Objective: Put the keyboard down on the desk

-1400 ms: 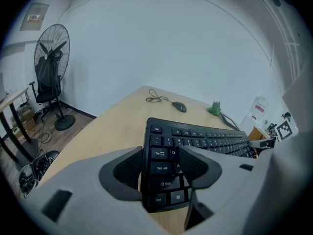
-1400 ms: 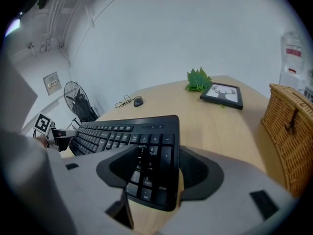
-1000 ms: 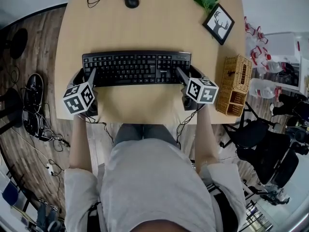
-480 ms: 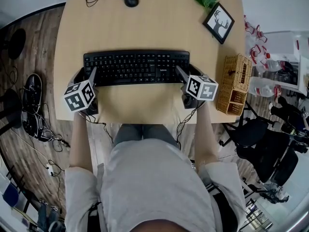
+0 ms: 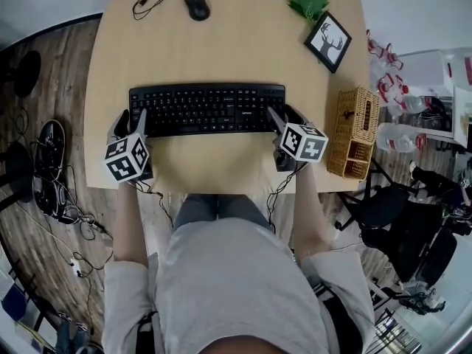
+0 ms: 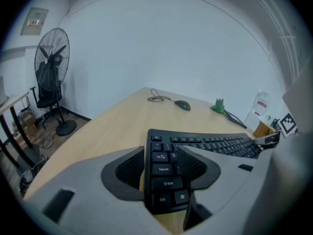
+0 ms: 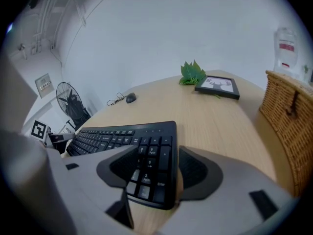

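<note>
A black keyboard (image 5: 206,109) lies crosswise over the middle of the light wooden desk (image 5: 243,43). My left gripper (image 5: 137,118) is shut on its left end; in the left gripper view the jaws (image 6: 164,168) clamp the Caps Lock and Shift corner of the keyboard (image 6: 210,143). My right gripper (image 5: 274,116) is shut on the right end, its jaws (image 7: 151,173) closed over the number pad of the keyboard (image 7: 122,133). The keyboard's near right corner seems to hover just above the desk, with shadow beneath it.
A black mouse (image 5: 196,6) with a coiled cable sits at the desk's far edge. A green plant (image 5: 310,0) and a deer picture frame (image 5: 328,41) are at the far right. A wicker basket (image 5: 354,131) stands on the right edge. A fan (image 6: 51,58) stands left of the desk.
The keyboard looks slightly smaller and lower in the head view, with both grippers still on its ends. Their marker cubes have drawn a little inward.
</note>
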The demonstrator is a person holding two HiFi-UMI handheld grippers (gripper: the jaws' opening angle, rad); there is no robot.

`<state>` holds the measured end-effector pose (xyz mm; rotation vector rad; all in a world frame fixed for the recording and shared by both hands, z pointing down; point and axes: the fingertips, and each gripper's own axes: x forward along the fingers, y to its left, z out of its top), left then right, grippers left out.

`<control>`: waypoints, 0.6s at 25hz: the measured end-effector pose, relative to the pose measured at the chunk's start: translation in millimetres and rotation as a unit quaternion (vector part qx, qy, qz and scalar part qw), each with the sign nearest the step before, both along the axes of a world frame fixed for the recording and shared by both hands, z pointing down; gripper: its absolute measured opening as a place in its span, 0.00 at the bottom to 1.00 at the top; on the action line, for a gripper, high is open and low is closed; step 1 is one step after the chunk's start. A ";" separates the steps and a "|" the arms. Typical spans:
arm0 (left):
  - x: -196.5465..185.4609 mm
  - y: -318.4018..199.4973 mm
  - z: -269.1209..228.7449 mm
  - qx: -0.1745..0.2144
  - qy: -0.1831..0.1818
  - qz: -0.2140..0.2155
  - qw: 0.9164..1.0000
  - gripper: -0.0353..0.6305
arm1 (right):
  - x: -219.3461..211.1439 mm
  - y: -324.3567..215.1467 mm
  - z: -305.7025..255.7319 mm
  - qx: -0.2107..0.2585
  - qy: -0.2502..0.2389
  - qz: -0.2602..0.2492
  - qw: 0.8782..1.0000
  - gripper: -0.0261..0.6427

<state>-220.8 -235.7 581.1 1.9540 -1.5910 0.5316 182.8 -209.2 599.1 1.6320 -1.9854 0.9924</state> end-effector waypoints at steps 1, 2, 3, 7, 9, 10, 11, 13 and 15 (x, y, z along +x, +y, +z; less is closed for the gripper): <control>-2.8 0.3 -6.0 0.012 -0.015 -0.004 1.000 0.35 | 2.3 1.7 -3.1 0.006 0.011 0.000 1.000 0.43; -6.4 0.7 -12.8 0.024 -0.030 -0.009 0.999 0.31 | 4.6 3.8 -7.1 0.013 0.025 -0.001 1.000 0.43; -10.1 1.3 -20.1 0.036 -0.044 -0.015 0.998 0.24 | 6.7 6.1 -11.6 0.021 0.037 0.000 0.999 0.40; -16.2 7.7 -49.5 0.078 -0.073 -0.025 0.994 0.09 | 6.6 13.8 -34.6 0.059 0.049 0.005 0.997 0.08; -13.5 12.5 -63.8 0.095 -0.069 -0.024 0.993 0.07 | -1.4 17.0 -48.7 0.080 0.035 -0.009 0.996 0.06; -11.8 15.1 -70.9 0.104 -0.064 -0.023 0.992 0.07 | -5.3 18.2 -56.1 0.092 0.031 -0.016 0.995 0.06; -10.2 17.9 -77.8 0.111 -0.058 -0.021 0.992 0.07 | -8.9 19.1 -63.3 0.103 0.030 -0.024 0.994 0.06; -7.7 24.6 -90.5 0.125 -0.048 -0.019 0.991 0.07 | -15.1 21.4 -76.8 0.125 0.035 -0.039 0.991 0.06; -5.2 32.2 -102.9 0.137 -0.041 -0.017 0.990 0.07 | -20.4 25.0 -90.1 0.142 0.040 -0.053 0.988 0.06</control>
